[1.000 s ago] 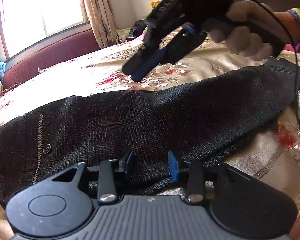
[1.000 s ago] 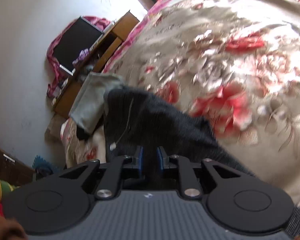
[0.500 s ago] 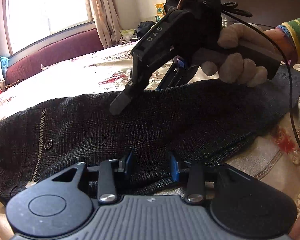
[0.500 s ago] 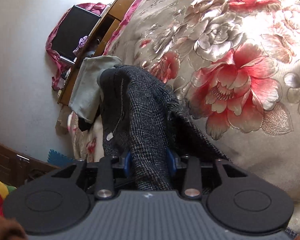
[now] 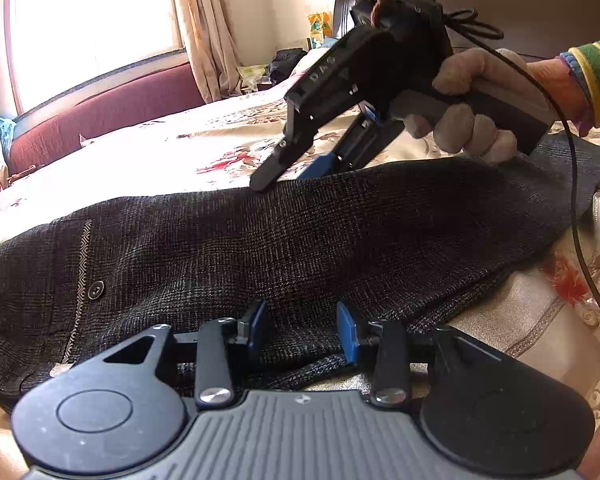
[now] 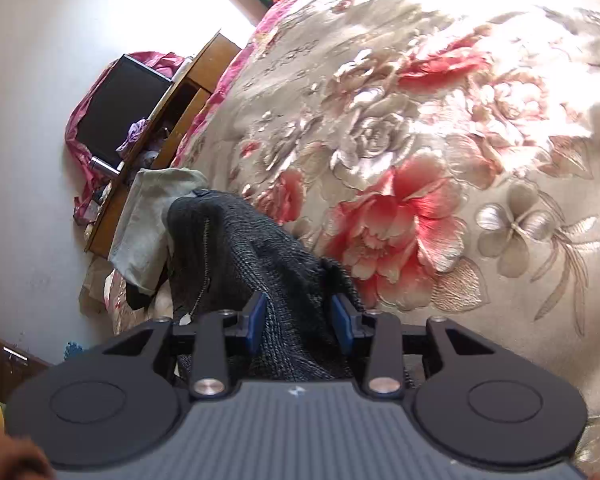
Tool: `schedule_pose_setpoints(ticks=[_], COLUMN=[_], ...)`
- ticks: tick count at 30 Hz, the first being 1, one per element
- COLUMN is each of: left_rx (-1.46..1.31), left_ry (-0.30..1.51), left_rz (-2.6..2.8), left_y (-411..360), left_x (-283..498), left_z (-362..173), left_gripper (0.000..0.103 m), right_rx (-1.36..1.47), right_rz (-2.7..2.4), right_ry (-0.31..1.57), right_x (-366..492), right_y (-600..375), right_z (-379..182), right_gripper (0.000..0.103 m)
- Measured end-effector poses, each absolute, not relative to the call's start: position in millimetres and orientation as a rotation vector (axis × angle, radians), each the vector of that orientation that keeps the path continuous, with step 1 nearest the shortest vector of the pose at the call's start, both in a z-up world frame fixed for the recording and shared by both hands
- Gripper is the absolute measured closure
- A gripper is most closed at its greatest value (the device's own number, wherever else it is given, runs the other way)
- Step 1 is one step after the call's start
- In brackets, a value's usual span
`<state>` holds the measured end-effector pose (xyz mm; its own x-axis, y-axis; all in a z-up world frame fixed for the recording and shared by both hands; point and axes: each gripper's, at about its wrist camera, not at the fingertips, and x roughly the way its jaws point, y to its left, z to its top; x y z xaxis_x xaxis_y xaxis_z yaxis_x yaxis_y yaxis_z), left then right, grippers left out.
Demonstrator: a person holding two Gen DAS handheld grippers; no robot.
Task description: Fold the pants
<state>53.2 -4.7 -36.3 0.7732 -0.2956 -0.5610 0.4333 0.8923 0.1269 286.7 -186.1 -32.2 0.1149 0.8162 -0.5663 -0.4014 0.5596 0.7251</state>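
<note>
Dark grey checked pants [image 5: 300,248] lie folded lengthwise across the floral bed, waistband and button at the left. My left gripper [image 5: 302,330] is open, its blue pads straddling the pants' near edge. My right gripper [image 5: 288,172] shows in the left wrist view at the far edge of the pants, held by a gloved hand. In the right wrist view the right gripper [image 6: 298,322] is open with a ridge of the pants [image 6: 260,264] between its pads.
The floral bedspread [image 6: 420,160] stretches beyond the pants. A maroon sofa [image 5: 100,120] stands under the window. A wooden cabinet with a dark screen [image 6: 124,112] stands beside the bed. A grey cloth [image 6: 148,216] hangs at the bed's edge. A black cable [image 5: 572,184] trails from the right gripper.
My right gripper came down from above the bedspread to the far edge of the pants and opened wide around a ridge of fabric. My left gripper stayed open at the near edge.
</note>
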Motion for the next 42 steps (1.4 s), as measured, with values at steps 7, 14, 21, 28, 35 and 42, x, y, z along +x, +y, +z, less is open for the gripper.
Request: schedule_pose_setpoints(ticks=[7,14,21,28,35,42], left_rx=[0.258,0.26,0.258,0.27,0.281,0.284], left_ry=[0.558,0.555,0.548,0.552,0.548,0.531], left_rz=[-0.402,-0.403,-0.409,-0.398,-0.399,-0.363], left_y=[-3,-4,-3,-6,-8,-10], left_x=[53,52,51,53,51,50], left_z=[-36,-36,-37,-40,-40,-24], left_gripper=[0.052,0.052,0.051,0.051,0.051,0.047], right_rx=[0.672,0.928,1.027,0.961,0.712,0.495], right_rz=[0.974,0.963,0.852,0.698,0.636,0.678], right_ry=[1.201,1.244,1.158,1.276,1.092,0.971], right_x=[300,318,321,357,332,252], right_y=[-190,-186,-191,-167,-193,-198], right_z=[-61,-87,-67,-85,-30,1], right_gripper=[0.065,0.067,0.087,0.088,0.082,0.082])
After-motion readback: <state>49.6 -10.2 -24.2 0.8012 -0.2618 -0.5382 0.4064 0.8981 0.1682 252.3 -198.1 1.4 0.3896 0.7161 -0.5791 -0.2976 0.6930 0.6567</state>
